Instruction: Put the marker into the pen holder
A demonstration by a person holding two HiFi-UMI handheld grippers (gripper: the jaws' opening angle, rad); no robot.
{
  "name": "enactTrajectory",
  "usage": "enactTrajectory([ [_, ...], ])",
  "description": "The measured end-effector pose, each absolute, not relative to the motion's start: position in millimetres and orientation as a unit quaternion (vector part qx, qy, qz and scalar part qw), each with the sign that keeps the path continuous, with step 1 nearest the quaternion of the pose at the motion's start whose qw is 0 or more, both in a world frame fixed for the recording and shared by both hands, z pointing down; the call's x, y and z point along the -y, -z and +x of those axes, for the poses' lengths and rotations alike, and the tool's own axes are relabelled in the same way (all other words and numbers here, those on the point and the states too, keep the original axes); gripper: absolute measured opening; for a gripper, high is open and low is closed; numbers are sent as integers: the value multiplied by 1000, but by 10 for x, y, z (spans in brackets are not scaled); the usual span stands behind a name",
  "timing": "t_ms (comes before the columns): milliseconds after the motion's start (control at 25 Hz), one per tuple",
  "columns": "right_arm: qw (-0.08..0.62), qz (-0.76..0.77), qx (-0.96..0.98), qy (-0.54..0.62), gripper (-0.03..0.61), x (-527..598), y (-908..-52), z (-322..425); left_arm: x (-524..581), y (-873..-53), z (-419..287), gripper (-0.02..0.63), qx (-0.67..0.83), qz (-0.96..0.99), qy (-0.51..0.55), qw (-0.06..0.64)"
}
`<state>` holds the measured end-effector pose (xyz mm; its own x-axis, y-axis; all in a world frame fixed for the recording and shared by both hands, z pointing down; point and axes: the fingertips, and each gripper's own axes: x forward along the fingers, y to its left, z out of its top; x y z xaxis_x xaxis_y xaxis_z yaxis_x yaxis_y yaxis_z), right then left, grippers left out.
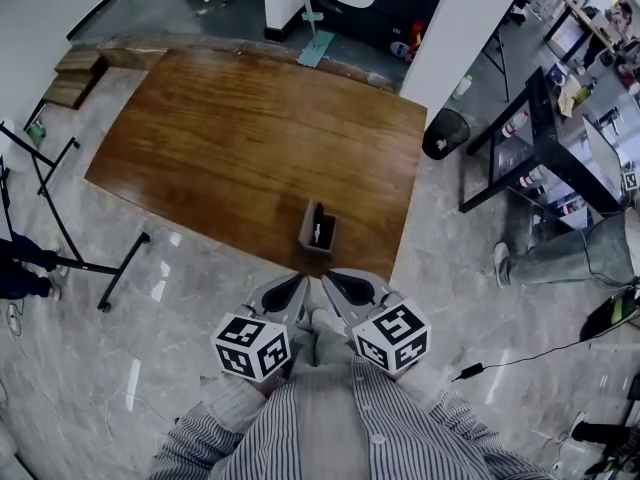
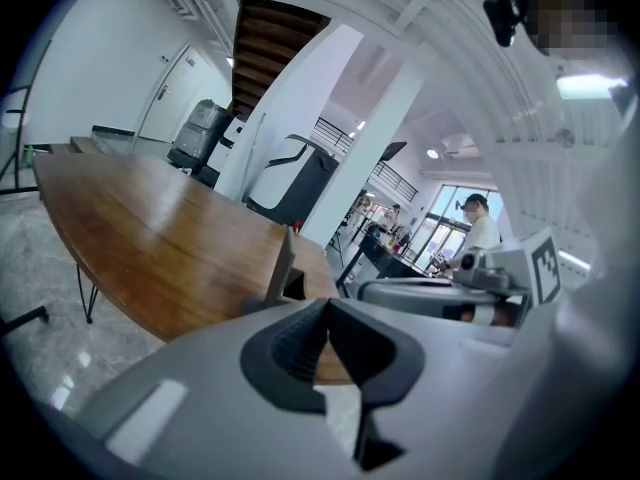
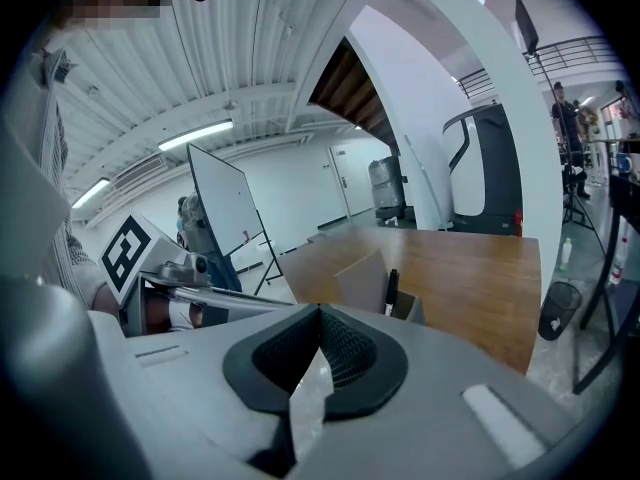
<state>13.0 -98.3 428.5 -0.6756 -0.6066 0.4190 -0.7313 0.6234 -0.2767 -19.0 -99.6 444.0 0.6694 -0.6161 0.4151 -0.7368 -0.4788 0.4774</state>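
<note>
Head view: black marker [image 1: 318, 232] is standing inside grey rectangular pen holder [image 1: 306, 231]. Left gripper [image 1: 299, 282] and right gripper [image 1: 331, 277] are resting clamped shut, empty (a forward bump risks toppling it).

A striped shirt [image 1: 335, 423] is worn; left tool [image 1: 298, 286] and right tool [image 1: 332, 282] are grey (black pads [image 2: 298, 346]) with marker cubes [image 1: 252, 346].

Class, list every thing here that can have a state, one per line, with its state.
marker: standing inside the pen holder.
pen holder: upright on the wooden table, marker in it.
left gripper: jaws shut, empty.
right gripper: jaws shut, empty.
</note>
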Motion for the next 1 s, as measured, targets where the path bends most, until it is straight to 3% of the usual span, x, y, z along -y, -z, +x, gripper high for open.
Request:
enactTrajectory([
  [1000, 160, 368, 892, -208, -1, 936, -4319, 153, 961, -4456, -120, 8, 391, 851, -86, 339],
])
